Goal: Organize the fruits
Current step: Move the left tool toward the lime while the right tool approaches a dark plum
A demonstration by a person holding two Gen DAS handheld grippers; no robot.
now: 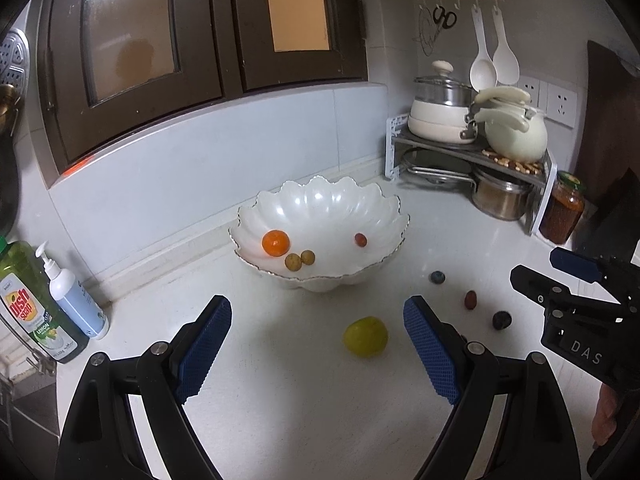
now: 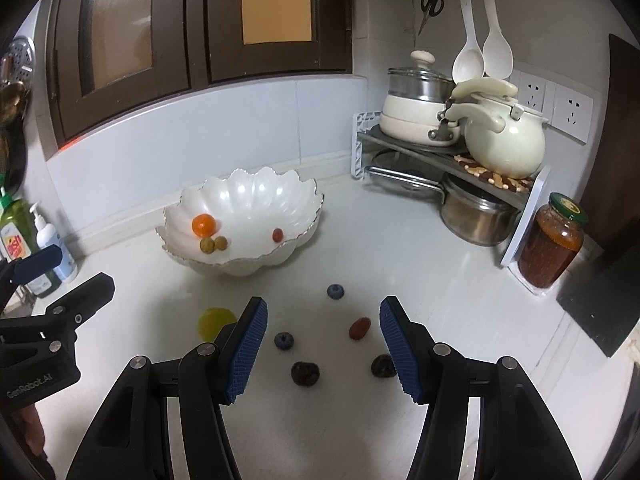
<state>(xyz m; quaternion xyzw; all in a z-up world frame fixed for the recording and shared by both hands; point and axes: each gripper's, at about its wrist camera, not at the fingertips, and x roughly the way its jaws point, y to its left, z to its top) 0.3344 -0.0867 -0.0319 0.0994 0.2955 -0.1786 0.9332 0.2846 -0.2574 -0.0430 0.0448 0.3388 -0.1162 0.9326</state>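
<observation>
A white scalloped bowl (image 1: 380,200) (image 2: 256,184) stands on the white counter and holds an orange (image 1: 275,243), two small yellow-green fruits (image 1: 293,261) and a small red fruit (image 1: 360,239). A yellow-green plum (image 1: 365,336) (image 2: 212,320) lies on the counter between the open fingers of my left gripper (image 1: 318,354). My right gripper (image 2: 322,350) is open above loose small fruits: two blueberries (image 2: 335,291) (image 2: 284,340), a red fruit (image 2: 359,327) and two dark fruits (image 2: 305,373) (image 2: 382,366). Both grippers are empty.
A dish soap bottle (image 1: 28,300) and a pump bottle (image 1: 76,300) stand at the left. A corner rack (image 2: 452,156) with pots and a kettle is at the back right, with a jar (image 2: 552,240) beside it. The right gripper shows in the left wrist view (image 1: 536,268).
</observation>
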